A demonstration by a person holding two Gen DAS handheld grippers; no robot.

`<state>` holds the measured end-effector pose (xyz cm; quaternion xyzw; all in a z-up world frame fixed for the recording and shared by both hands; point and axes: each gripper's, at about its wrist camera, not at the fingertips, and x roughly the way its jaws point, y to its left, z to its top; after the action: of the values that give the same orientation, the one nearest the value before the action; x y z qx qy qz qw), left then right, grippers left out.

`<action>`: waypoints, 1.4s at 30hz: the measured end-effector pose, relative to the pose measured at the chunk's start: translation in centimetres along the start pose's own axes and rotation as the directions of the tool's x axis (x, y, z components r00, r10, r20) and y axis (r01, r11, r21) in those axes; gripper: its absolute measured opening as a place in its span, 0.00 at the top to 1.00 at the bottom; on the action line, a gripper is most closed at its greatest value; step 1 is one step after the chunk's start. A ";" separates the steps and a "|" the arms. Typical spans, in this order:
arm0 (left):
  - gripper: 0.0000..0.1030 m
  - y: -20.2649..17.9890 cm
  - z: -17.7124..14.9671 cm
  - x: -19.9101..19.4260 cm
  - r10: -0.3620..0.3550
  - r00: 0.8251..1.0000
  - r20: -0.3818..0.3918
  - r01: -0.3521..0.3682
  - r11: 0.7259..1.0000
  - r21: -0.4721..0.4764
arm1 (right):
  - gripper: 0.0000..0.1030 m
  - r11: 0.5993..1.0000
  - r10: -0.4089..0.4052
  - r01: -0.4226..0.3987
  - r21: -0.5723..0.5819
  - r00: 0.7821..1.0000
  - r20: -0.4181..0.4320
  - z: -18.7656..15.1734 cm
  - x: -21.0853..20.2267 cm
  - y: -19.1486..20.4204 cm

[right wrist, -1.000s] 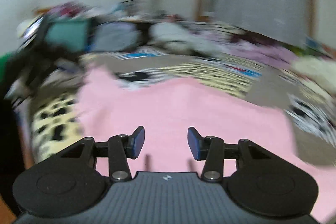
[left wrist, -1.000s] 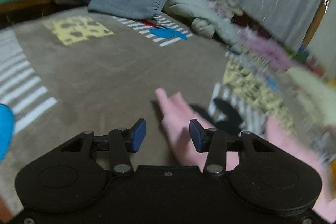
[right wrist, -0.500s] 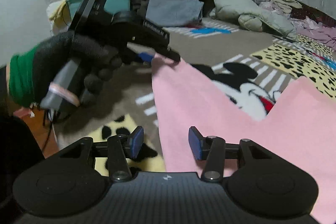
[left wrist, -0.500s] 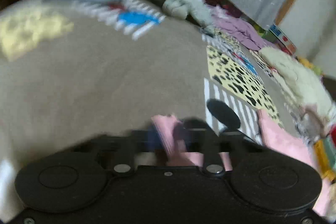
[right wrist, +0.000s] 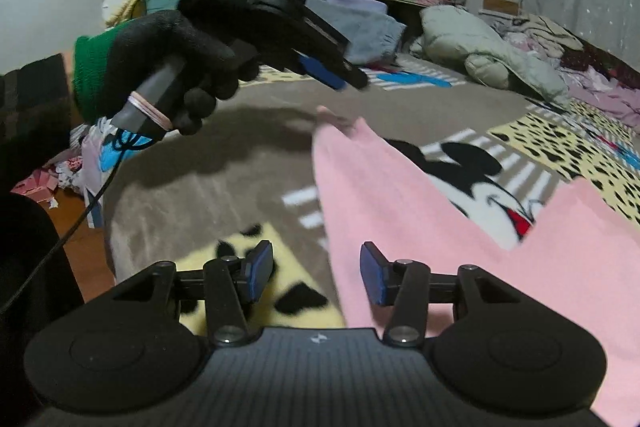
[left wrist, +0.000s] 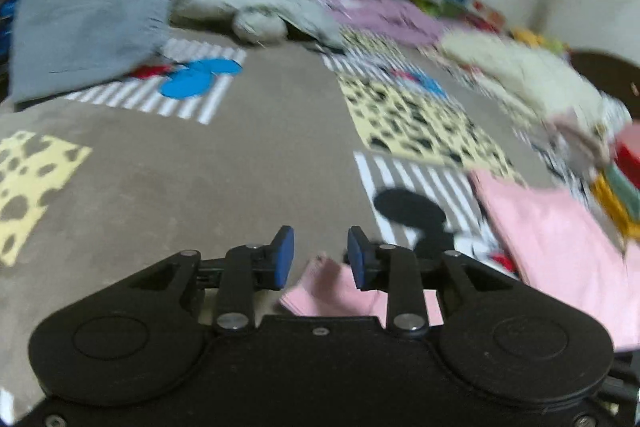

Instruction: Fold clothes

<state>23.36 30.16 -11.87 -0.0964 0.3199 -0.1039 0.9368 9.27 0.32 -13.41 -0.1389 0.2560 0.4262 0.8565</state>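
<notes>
pink garment spread on the blanket, both claws released

the pink garment (right wrist: 460, 227) lies flat on a brown patterned blanket (left wrist: 200, 167) that covers the bed, over a cartoon mouse print (right wrist: 476, 171) and yellow spotted patches. one narrow end of it reaches toward the left claw (left wrist: 320, 255); in the left wrist view that pink corner sits just below and between the blue pads, which do not press on it. this claw's jaws have just been opening, with nothing gripped, so it is released. from the right wrist view the left claw (right wrist: 340, 77) hangs in the air above the garment's tip, held by a black gloved hand (right wrist: 180, 59) with a green cuff.

the right claw (right wrist: 316, 269) has its jaws standing apart, released, hovering over the near edge of the pink garment; the cloth passes under the right-hand pad while the left-hand pad is over a yellow patch.

at the far side of the bed lie a folded grey garment (left wrist: 84, 31) and a pale green padded jacket (right wrist: 480, 47).
</notes>
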 end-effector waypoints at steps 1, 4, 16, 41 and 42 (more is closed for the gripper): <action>0.73 -0.1 -0.2 0.3 -0.009 1.000 -0.024 0.010 1.000 0.020 | 0.52 1.000 0.005 -0.005 -0.007 1.000 0.000 0.2 0.3 0.3; 0.73 -0.7 -0.7 1.5 -0.024 0.997 -0.076 0.029 0.997 0.076 | 0.51 1.000 0.018 -0.018 0.002 1.000 0.002 0.5 1.4 0.7; 0.92 -0.8 -0.6 2.0 0.016 1.000 0.024 -0.018 0.995 0.097 | 0.46 0.999 0.014 -0.014 0.038 1.000 -0.005 0.6 3.0 0.6; 0.69 -10.6 -5.3 0.3 0.022 1.000 -0.002 -0.020 0.962 0.274 | 0.41 0.999 0.046 -0.045 -0.018 0.997 0.064 0.2 -3.0 0.3; 0.69 -11.6 -5.8 1.1 0.019 1.000 -0.022 -0.012 0.959 0.282 | 0.41 0.999 0.039 -0.038 -0.016 0.997 0.067 -0.4 -4.4 -0.2</action>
<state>19.07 18.04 -14.20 0.0417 0.3140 -0.1423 0.9378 7.09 -2.93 -11.26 -0.1257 0.2268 0.4490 0.8551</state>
